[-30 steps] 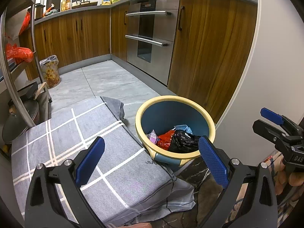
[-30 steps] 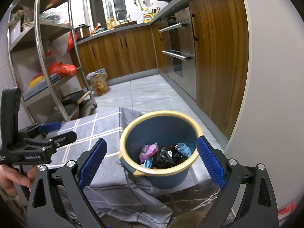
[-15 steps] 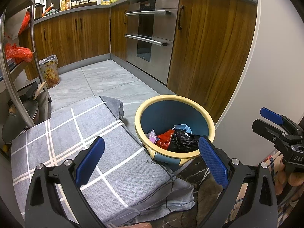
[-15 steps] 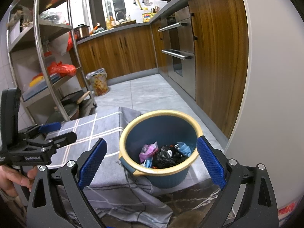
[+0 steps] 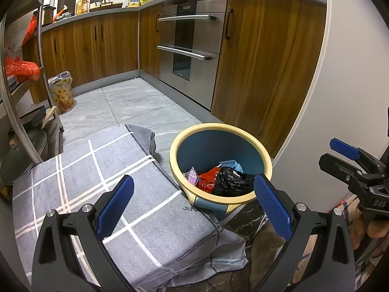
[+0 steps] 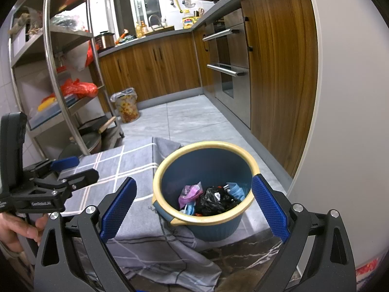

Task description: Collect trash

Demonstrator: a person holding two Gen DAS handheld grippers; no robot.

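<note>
Both views are evenly lit by indoor light, fairly bright and warm on the wood cabinets; the window at the far end glows pale and slightly overexposed; soft glare streaks the steel oven handles and the rack's metal post; shadows under the blue bin are soft; strong fisheye bending curves the edges, with black vignette corners; focus is sharp throughout, no motion blur.

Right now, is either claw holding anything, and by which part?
Nothing is held. The left claw and right claw are both open and empty above the bin.
</note>
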